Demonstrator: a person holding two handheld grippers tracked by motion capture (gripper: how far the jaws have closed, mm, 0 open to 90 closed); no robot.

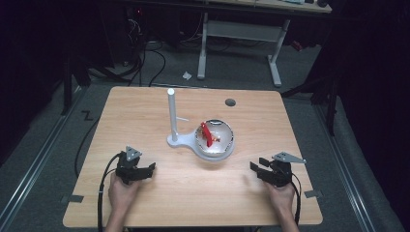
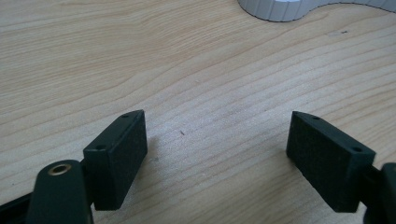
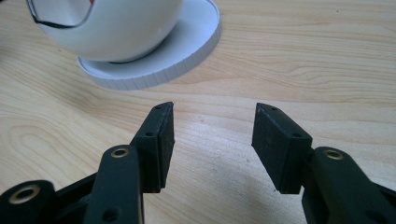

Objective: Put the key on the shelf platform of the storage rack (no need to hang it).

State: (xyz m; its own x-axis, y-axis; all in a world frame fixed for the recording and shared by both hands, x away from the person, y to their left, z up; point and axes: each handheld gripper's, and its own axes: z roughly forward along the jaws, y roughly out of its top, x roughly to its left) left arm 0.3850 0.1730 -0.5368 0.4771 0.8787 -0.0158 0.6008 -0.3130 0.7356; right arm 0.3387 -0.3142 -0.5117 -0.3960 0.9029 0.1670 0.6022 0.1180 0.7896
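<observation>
We see both claws spread and empty, left claw (image 1: 137, 170) lower left, right claw (image 1: 269, 169) lower right; the bowl (image 1: 214, 139) sits mid-frame between them, slightly nearer the right.

No readable text, labels, brands or numbers anywhere. Table (image 1: 145, 203): plain wood grain, unmarked. White stand (image 1: 172, 121) and bowl (image 1: 227, 145): no lettering visible. Gripper jaws in both gripper views: plain black, no markings.
</observation>
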